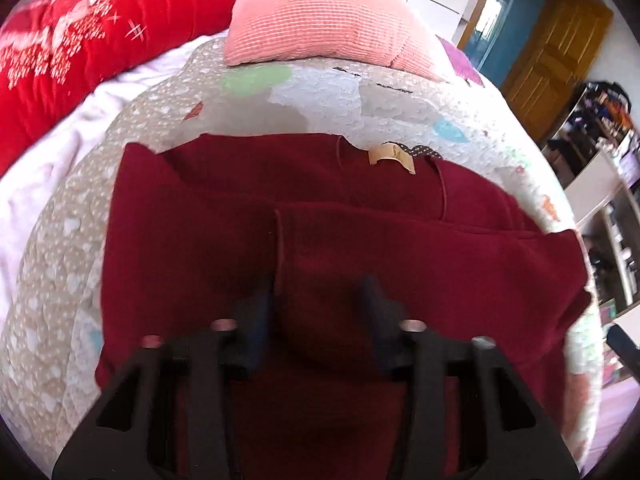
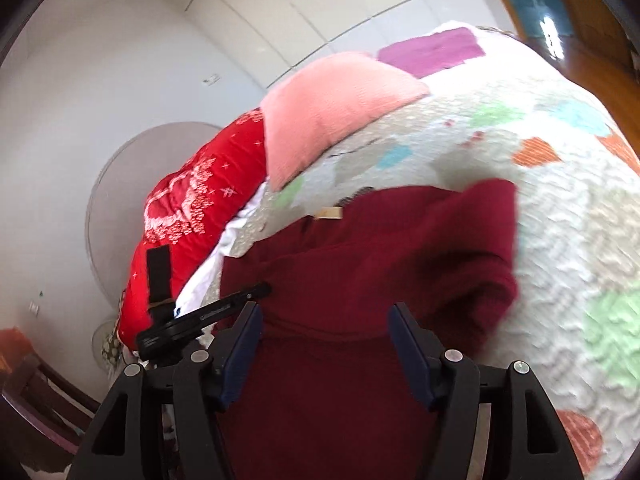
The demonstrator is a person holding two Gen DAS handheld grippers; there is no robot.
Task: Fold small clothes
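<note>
A dark red knit garment (image 1: pixel 224 216) lies spread on the patterned quilt (image 1: pixel 360 92), neck label (image 1: pixel 394 158) at its far edge, a folded flap laid across its right side. My left gripper (image 1: pixel 320 292) is open just above the garment's middle, nothing between its fingers (image 1: pixel 260 320). In the right wrist view the same garment (image 2: pixel 360 264) lies below my right gripper (image 2: pixel 326 320), which is open and empty; a sleeve or corner (image 2: pixel 492 216) is turned up at the far right. The left gripper's body (image 2: pixel 200 316) shows at the left.
A pink pillow (image 1: pixel 328 12) and a red patterned duvet (image 1: pixel 80 48) lie at the head of the bed, with a white sheet (image 1: pixel 52 160) beside the quilt. A wooden door (image 1: pixel 552 52) and cluttered shelves (image 1: pixel 600 140) stand to the right.
</note>
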